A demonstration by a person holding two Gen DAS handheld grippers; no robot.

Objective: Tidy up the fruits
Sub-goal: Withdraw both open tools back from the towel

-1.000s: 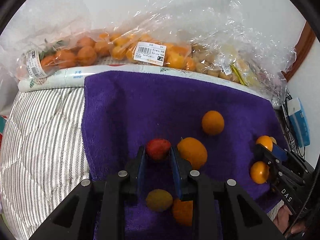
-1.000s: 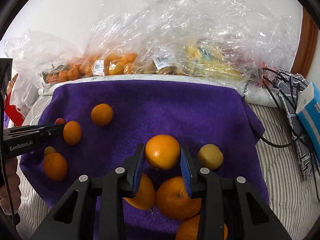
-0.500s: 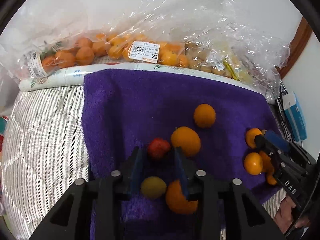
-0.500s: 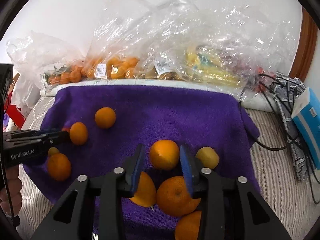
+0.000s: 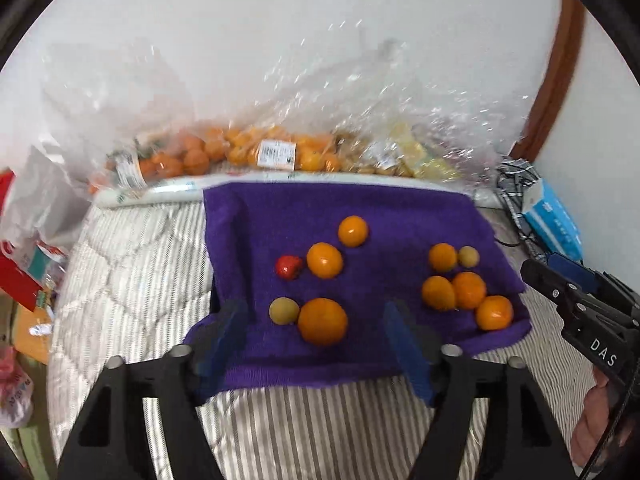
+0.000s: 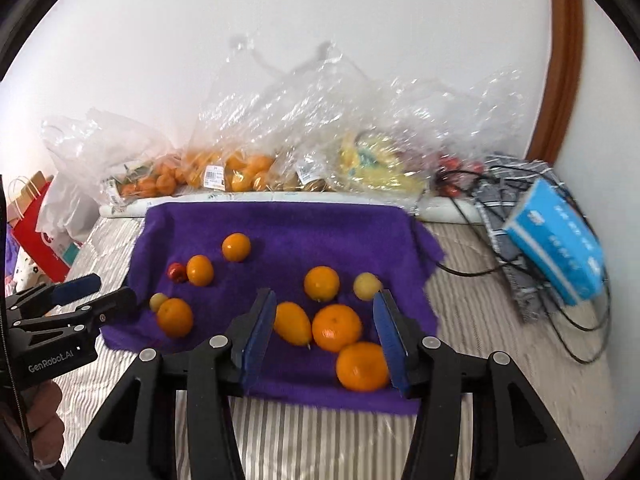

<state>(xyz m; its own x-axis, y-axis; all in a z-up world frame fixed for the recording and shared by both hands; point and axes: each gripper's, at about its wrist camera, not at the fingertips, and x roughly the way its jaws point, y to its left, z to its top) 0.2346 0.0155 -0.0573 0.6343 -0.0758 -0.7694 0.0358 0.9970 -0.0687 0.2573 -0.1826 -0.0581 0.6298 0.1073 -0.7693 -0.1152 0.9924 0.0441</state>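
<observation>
Both tongs hang wide open and empty over the purple towel's (image 5: 360,208) near edge; the left tongs (image 5: 320,340) are nearer the red fruit (image 5: 289,267), the right tongs (image 6: 324,336) face the orange cluster (image 6: 336,326).

Two wrist cameras look forward over their own spread jaws from the bed's near edge toward the wall. Both, held back, share the purple towel (image 5: 360,208) (image 6: 280,224); the left view sits further left, the right further right.
</observation>
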